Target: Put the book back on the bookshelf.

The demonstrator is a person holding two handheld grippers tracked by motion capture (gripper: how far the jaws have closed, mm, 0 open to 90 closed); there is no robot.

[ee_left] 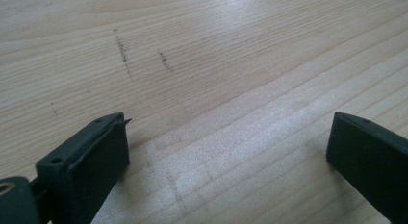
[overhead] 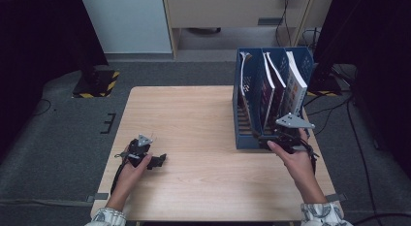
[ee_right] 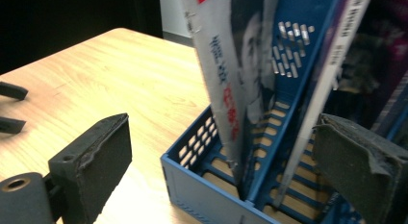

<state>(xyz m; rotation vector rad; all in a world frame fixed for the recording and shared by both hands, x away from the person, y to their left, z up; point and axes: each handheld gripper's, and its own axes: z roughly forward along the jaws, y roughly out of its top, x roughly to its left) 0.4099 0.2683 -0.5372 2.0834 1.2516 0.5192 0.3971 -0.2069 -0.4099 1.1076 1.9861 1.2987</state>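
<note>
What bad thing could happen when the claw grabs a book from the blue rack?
The right gripper is open at the front of the blue rack, with a leaning book between its jaws. If it pulls crookedly, the book might snag on the divider or tip its neighbour. The rack stands near the table edge, and the left gripper isn't holding it, so it could slide.

Two black claws — left claw (overhead: 157,161), right claw (overhead: 271,137) — each topped by a grey three-cornered plate, trailing black cables; patterned white sleeves.
</note>
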